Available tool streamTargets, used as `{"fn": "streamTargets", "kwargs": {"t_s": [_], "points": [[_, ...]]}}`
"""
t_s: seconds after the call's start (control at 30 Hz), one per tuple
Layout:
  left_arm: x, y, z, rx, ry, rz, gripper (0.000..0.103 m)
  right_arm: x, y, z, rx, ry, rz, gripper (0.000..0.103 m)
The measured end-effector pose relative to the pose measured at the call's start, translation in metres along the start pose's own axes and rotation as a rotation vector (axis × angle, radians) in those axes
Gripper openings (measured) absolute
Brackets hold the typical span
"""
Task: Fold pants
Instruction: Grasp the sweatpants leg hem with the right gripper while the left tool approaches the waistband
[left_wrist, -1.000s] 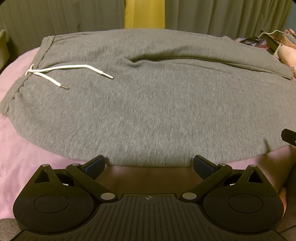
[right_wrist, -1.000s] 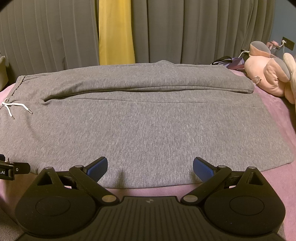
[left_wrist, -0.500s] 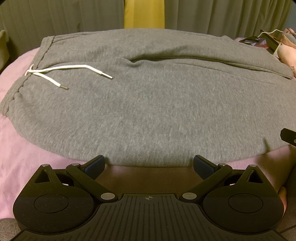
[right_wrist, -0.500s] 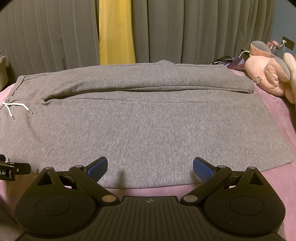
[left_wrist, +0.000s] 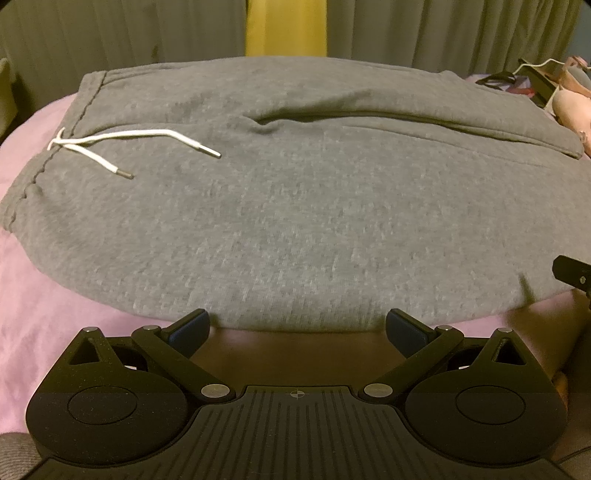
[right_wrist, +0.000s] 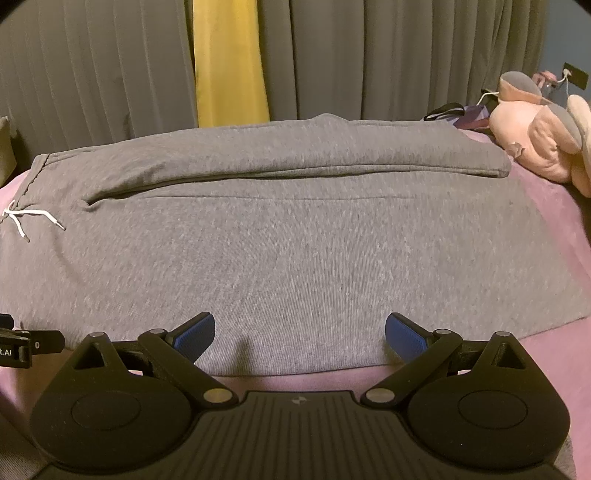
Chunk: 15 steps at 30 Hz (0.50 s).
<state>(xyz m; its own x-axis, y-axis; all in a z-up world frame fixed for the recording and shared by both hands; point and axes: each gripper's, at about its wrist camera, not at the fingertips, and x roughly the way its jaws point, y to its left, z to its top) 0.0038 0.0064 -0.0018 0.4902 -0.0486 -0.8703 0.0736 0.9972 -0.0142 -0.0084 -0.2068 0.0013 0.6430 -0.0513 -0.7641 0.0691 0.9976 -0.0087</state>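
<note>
Showing near to far, both wrist views:
Left gripper (left_wrist: 297, 326): jaws spread wide, grasping nothing, poised at the pants' near edge, probably to pinch it for the first fold.
Right gripper (right_wrist: 300, 332): jaws likewise released and empty, hovering over the same near edge further toward the leg ends.
Pants (right_wrist: 295, 251): grey sweatpants lying flat across the pink bed (left_wrist: 44, 295), waistband at left, legs running right, one leg beyond the other; not yet folded.
Drawstring (left_wrist: 122, 146): white, loose on the waist area.
Plush toy (right_wrist: 539, 144): beside the hems, partly cut off.
Curtains (right_wrist: 92, 66): backdrop.
Hidden: the bed's far side; whether the fingertips touch the fabric is unclear.
</note>
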Motion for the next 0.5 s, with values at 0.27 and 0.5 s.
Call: {"fn": "streamTargets", "kwargs": {"t_s": [0.27, 0.5], "points": [[-0.008, -0.002, 0.006, -0.035, 0.001, -0.007, 0.103, 0.015, -0.005, 0.007, 0.041, 0.031, 0.034, 0.099], [-0.018, 0.006, 0.020, -0.107, -0.047, 0.029, 0.103, 0.053, -0.010, 0.022, 0.064, 0.095, 0.005, 0.099]]}}
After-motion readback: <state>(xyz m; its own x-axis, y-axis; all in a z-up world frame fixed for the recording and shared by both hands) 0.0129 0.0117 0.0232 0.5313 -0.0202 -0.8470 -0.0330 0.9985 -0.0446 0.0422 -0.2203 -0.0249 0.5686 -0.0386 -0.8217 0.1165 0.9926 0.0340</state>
